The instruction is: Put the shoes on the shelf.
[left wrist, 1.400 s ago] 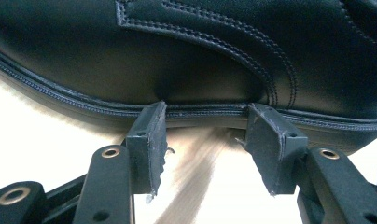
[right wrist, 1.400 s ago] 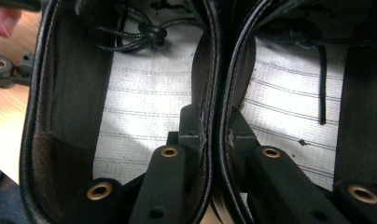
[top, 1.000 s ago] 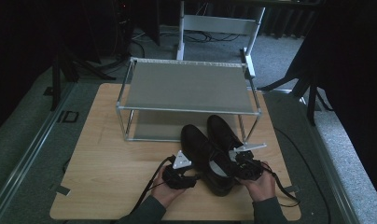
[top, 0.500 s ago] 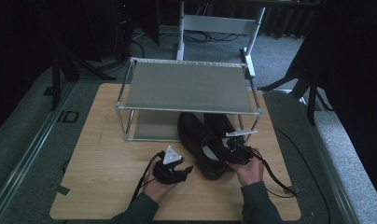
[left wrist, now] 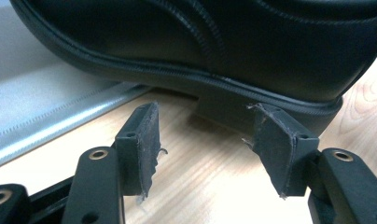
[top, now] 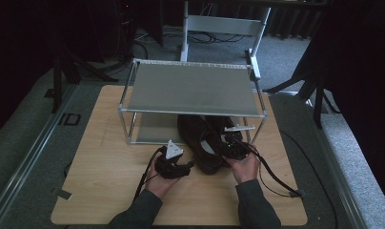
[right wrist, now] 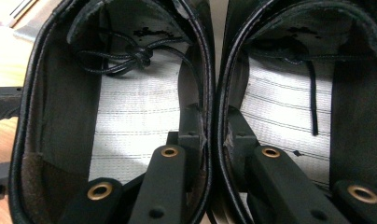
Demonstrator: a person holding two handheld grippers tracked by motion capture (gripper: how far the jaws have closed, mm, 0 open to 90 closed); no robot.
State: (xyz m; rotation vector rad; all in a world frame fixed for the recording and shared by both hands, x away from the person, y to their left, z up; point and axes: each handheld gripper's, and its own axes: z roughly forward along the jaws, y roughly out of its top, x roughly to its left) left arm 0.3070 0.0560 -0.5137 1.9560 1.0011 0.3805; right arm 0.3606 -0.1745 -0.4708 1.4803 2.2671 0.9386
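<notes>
Pair of black leather shoes point(top: 207, 140) sits at centre of the high view, toes already under the lower tier of the metal shoe rack point(top: 193, 88), heels still out on the wooden desk point(top: 100, 181).

Right claw point(right wrist: 213, 135): narrow, one jaw inside each shoe, pinching the two adjoining inner walls together near the heels. It holds both shoes as one unit. Seen in the high view at right of centre point(top: 233, 145).

Left claw point(left wrist: 203, 140): jaws have just been opening and now stand moderately apart, with nothing between the pads. It faces the outer side of the left shoe point(left wrist: 214, 51) near the heel block, close but not touching. In the high view it lies lower left of the shoes point(top: 174, 164).

Step in hand, as judged: sliding the pair onto the rack's lower shelf.
- Keep the pinch firm; the walls are thin and could slip.
- Push level and straight, so the heels clear the front rail.
- Left claw could steady the outer side if the pair yaws.

Writing: a dark stamped mark on each insole in the right gripper view, too smudged to read. No other labels legible.
</notes>
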